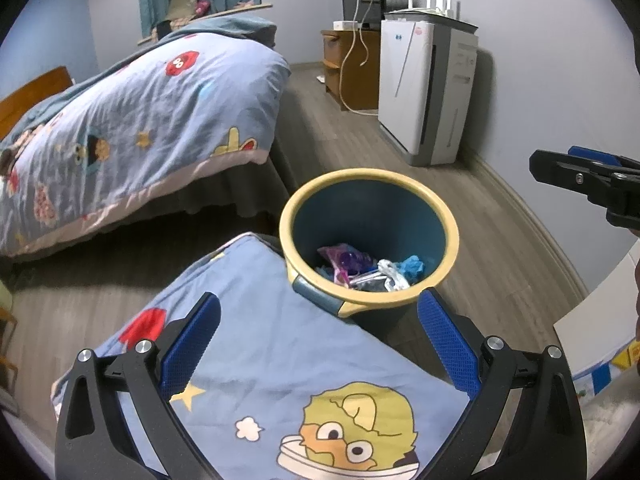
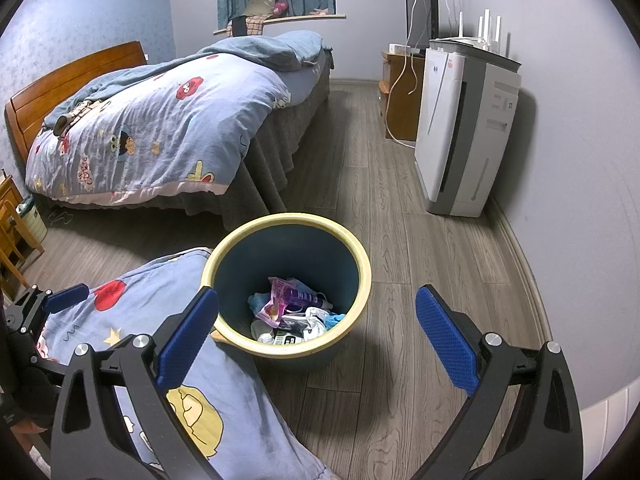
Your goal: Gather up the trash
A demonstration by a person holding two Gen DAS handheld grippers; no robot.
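I am holding the left claw (image 1: pixel 318 332) with its jaws standing wide apart, nothing between the blue pads (image 1: pixel 192 344), and it is hovering just short of the bin's rim, on the near side. I am keeping the right claw (image 2: pixel 316 332) spread just as wide and empty, hanging above and a little to the right of that same bin. Seen from the left wrist, the right claw (image 1: pixel 576 178) is reaching in well to the right of the bin.

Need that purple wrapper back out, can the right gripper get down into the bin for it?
Probably yes: the right gripper is open, the bin is lidless, and the purple wrapper lies on top.
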